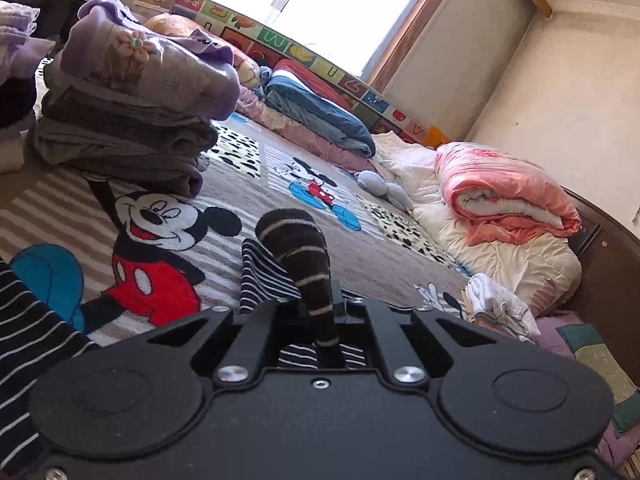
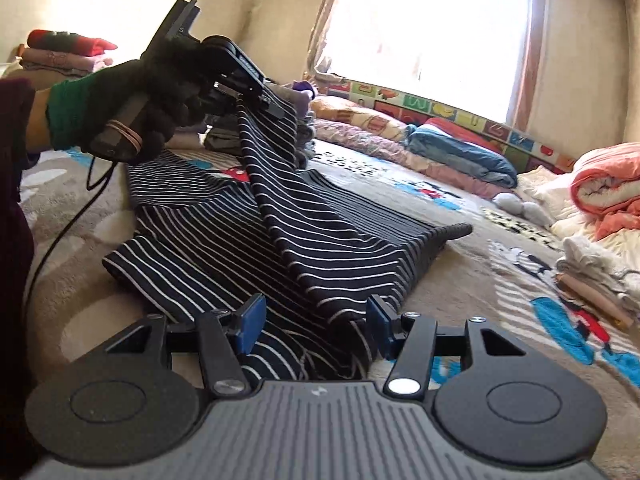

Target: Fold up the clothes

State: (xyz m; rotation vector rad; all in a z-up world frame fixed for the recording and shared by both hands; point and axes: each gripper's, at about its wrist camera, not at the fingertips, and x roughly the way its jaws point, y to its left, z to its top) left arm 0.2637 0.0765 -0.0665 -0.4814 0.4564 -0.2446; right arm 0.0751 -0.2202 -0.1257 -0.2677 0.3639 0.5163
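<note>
A black garment with thin white stripes point(image 2: 224, 236) lies spread on the Mickey Mouse blanket point(image 2: 460, 280). My left gripper point(image 1: 320, 312) is shut on a fold of this striped garment point(image 1: 296, 256) and holds it lifted above the bed; it also shows in the right wrist view point(image 2: 256, 100), held by a gloved hand, with the cloth hanging down from it. My right gripper point(image 2: 312, 324) is open, its blue pads point(image 2: 250, 322) spread on either side of the garment's near edge, low over the bed.
A stack of folded grey and purple clothes point(image 1: 132, 100) stands at the left. Rolled quilts, a pink one point(image 1: 508, 196) and a blue one point(image 1: 320, 112), lie along the far side. A small pile of white cloth point(image 2: 596, 276) sits at the right.
</note>
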